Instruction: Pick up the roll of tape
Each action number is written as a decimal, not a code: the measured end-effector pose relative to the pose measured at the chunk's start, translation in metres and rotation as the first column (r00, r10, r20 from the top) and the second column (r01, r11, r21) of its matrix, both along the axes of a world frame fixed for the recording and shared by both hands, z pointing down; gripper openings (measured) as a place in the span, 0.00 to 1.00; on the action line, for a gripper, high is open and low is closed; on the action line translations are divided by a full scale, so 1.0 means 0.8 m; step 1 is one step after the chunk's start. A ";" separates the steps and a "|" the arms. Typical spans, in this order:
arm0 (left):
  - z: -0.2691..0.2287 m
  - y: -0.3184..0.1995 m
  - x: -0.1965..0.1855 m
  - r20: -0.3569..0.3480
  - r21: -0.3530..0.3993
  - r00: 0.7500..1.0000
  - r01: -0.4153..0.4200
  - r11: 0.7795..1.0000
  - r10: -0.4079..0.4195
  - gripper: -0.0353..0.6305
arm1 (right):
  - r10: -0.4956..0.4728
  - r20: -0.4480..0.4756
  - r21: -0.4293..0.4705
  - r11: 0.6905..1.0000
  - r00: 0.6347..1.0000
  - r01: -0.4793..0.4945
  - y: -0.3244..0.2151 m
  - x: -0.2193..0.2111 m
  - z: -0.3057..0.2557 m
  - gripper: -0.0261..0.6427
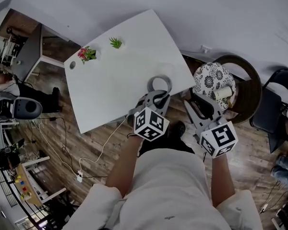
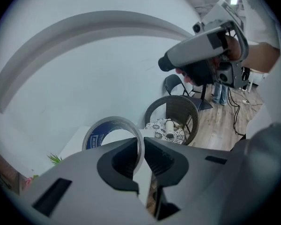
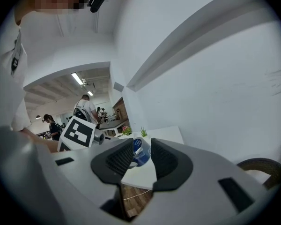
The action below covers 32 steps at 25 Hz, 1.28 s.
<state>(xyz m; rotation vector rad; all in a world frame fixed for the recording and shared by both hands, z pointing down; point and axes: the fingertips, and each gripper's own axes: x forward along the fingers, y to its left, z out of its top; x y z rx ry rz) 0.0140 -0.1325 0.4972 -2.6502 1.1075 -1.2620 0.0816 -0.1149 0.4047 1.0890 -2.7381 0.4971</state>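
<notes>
Left gripper holding the tape roll at the white table's near right edge.
I see the large white square table. Over its near right edge my left gripper is clamped on the wall of the grey roll of tape with a blue inner face, one jaw inside the ring, one outside. My right gripper, to the right off the table, stands spread, gripping nothing. Two small potted plants sit far left.

No legible text, white print inside tape roll too blurred
</notes>
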 end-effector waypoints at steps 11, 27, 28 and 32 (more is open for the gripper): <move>-0.059 0.015 -0.038 -0.165 0.072 0.979 0.135 0.988 -0.122 0.14 | -0.066 0.014 0.010 0.998 0.998 0.066 0.002 -0.035 -0.002 0.21; -0.137 0.018 -0.093 -0.461 0.112 0.872 0.239 0.965 -0.163 0.13 | -0.097 0.001 0.038 0.995 0.995 0.097 -0.015 -0.085 -0.015 0.18; -0.141 0.019 -0.098 -0.481 0.111 0.861 0.247 0.963 -0.165 0.13 | -0.100 0.000 0.040 0.994 0.995 0.100 -0.014 -0.089 -0.016 0.16; -0.159 0.023 -0.115 -0.563 0.105 0.808 0.280 0.954 -0.175 0.14 | -0.112 -0.011 0.054 0.992 0.994 0.113 -0.010 -0.102 -0.024 0.14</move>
